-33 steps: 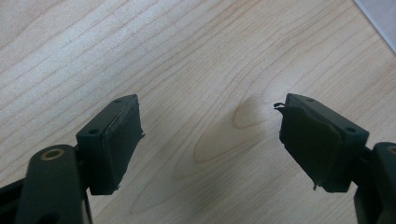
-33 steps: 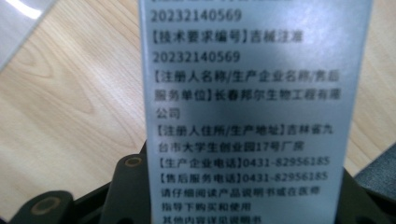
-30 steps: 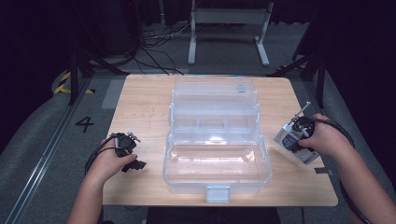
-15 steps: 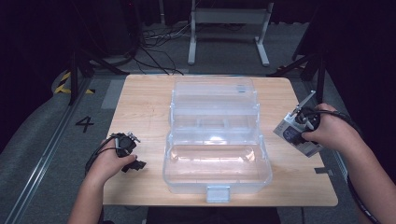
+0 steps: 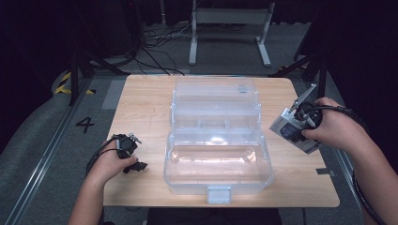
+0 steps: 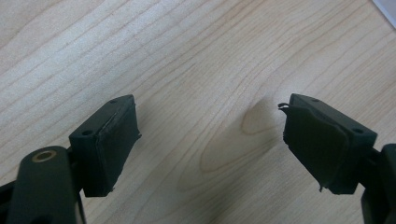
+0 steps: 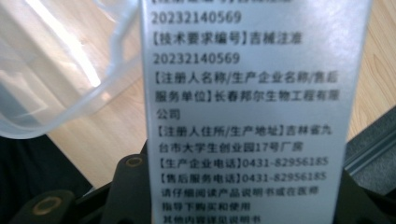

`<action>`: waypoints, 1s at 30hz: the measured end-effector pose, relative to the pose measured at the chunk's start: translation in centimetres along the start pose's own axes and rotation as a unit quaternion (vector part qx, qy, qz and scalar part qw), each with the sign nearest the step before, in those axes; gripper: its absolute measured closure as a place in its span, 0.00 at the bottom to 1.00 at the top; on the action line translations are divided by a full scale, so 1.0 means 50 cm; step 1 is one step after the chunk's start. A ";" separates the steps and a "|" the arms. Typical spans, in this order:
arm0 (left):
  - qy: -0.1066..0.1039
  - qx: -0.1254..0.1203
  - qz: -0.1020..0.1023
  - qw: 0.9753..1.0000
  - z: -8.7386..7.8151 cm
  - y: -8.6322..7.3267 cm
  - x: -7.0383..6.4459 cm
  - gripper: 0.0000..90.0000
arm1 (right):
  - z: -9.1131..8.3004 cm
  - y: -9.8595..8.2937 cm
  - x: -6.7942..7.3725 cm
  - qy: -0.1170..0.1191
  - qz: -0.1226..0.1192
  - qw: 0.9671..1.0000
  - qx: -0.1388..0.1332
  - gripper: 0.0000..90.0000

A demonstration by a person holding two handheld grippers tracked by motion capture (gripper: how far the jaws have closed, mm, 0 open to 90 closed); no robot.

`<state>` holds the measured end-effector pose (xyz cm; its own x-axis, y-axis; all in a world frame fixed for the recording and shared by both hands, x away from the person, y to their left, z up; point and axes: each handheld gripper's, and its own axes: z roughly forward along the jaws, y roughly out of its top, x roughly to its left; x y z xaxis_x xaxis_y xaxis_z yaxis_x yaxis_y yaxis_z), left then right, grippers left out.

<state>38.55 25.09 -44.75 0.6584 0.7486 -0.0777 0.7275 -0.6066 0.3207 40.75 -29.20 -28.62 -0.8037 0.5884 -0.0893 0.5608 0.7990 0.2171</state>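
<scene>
— Box (image 7: 247,107), the small printed one: where is it, and who has it?

— The right hand-held gripper (image 5: 293,129) has it, raised above the worktop (image 5: 141,108) just off the right side of the clear case (image 5: 216,140). In the right gripper view a printed face of the box stands upright between the black jaws, so that gripper is clamped on it, low down on the box.

— And the left hand-held gripper (image 6: 210,140)?

— Released. Its jaws stand wide apart over bare wood with nothing between them, at the left front of the worktop, apart from the case.

— How would you expect the box to handle?

— My guess is light: thin card, the sort that holds a small packaged product. Stiff enough to keep its shape, but the flat faces would probably dent under a hard squeeze. The surface looks smooth, perhaps a little glossy, so it could slide between the pads if tipped.

— So where is the best hold?

— Across the narrow sides, near an end where the folded flaps stiffen it, with modest pressure. The present grip at the lower end seems reasonable, though most of the box stands free above the jaws and could swing.

— The case?

— Open, lid thrown back, trays stepped up, the front tub (image 5: 218,164) empty. Thin clear plastic, likely light too; a nudge might shift it on the wood.
</scene>
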 end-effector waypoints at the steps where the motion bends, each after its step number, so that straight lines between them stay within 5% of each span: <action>1: -0.001 0.001 0.000 1.000 0.000 0.000 0.000 0.20 | -0.003 0.004 0.006 0.001 -0.002 1.000 -0.003 0.63; 11: -0.001 0.002 0.001 1.000 0.002 0.001 0.001 0.20 | -0.029 0.044 0.065 0.004 -0.055 0.998 -0.006 0.63; 19: -0.003 0.002 0.007 1.000 0.003 0.009 0.001 0.20 | -0.038 0.079 0.117 0.014 -0.109 0.994 -0.010 0.63; 22: -0.006 0.002 0.007 1.000 0.006 0.011 -0.001 0.20 | -0.037 0.102 0.148 0.022 -0.147 0.989 -0.013 0.63; 24: -0.006 0.002 0.008 1.000 0.006 0.011 -0.001 0.20 | -0.036 0.106 0.155 0.022 -0.150 0.988 -0.013 0.63; 25: -0.007 0.004 0.006 1.000 0.006 0.010 -0.001 0.20 | -0.033 0.118 0.170 0.027 -0.171 0.985 -0.016 0.63; 30: -0.005 0.002 0.006 1.000 0.004 0.007 0.001 0.20 | -0.025 0.144 0.202 0.036 -0.202 0.978 -0.020 0.63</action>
<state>38.87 24.86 -44.84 0.6688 0.7388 -0.0832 0.7204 -0.6163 0.3181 36.43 -17.64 -26.76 -0.9710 0.2138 -0.1073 0.1869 0.9581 0.2170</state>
